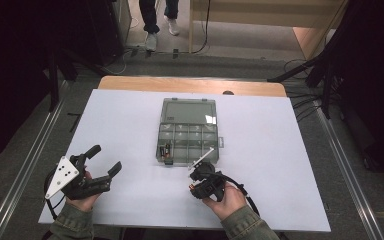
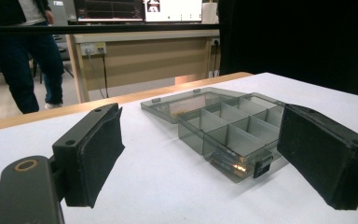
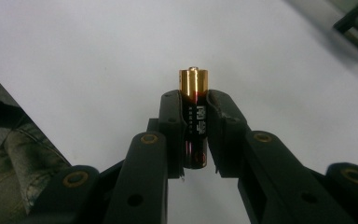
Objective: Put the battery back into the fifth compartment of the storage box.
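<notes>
A black and gold battery (image 3: 194, 119) is clamped upright between the jaws of my right gripper (image 3: 195, 114), gold end sticking out above the white table. From above, the right gripper (image 1: 197, 187) sits just in front of the open clear compartment box (image 1: 187, 131). A second battery (image 1: 167, 150) lies in the box's front left compartment. My left gripper (image 1: 104, 161) is open at the table's front left, apart from the box. Along its wide jaws (image 2: 205, 154) I see the box (image 2: 228, 133) ahead, nothing between the pads.
The box lid (image 1: 188, 110) lies flat behind the compartments, and a latch (image 2: 262, 165) sticks out at the front. A person's legs (image 1: 157, 17) stand beyond the table near a wooden desk (image 2: 144, 56). Bare white tabletop (image 1: 280, 150) surrounds the box.
</notes>
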